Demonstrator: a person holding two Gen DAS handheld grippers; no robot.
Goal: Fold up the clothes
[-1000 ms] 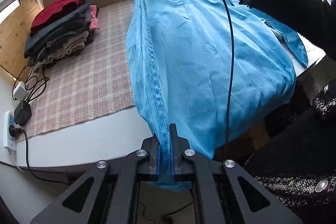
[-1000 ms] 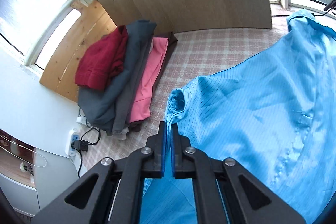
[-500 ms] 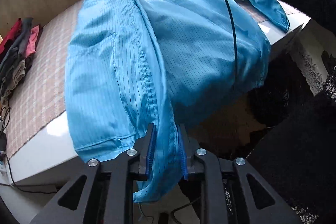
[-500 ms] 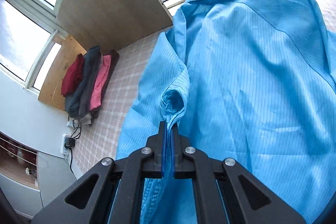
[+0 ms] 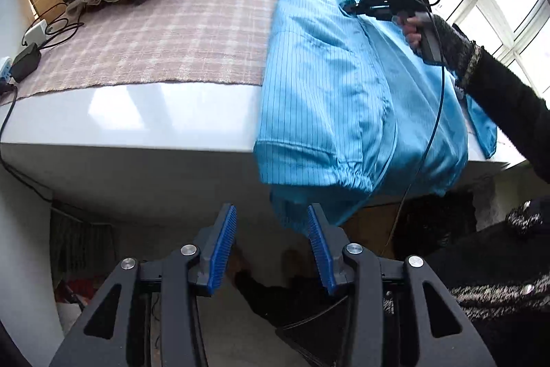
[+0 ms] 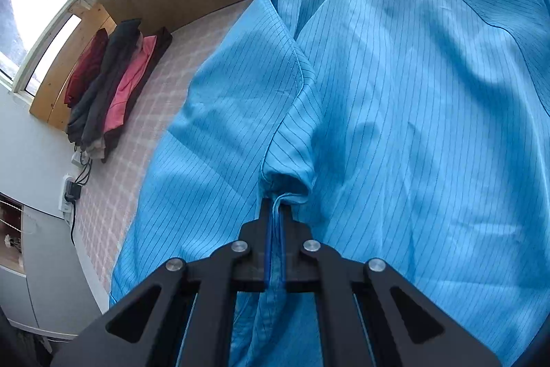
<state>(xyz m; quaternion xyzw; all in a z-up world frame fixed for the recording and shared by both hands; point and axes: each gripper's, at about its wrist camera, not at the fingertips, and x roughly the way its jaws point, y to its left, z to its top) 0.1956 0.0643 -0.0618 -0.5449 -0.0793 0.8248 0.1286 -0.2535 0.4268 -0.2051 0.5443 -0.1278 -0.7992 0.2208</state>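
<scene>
The left gripper (image 5: 271, 246) has black angular arms with triangular cut-outs, silver screw heads and ribbed blue pads (image 5: 223, 246). The right gripper (image 6: 275, 222) is built the same, with thin blue pad edges. A black cable (image 5: 433, 116) hangs from it. The sleeve (image 5: 508, 98) is fuzzy black with a speckled grey cuff (image 5: 453, 47).

left gripper (image 5: 271, 231): jaws just opened, nothing between pads | right gripper (image 6: 276, 212): clamped on blue cloth, angled downward, held by sleeved hand (image 5: 414, 31)
</scene>
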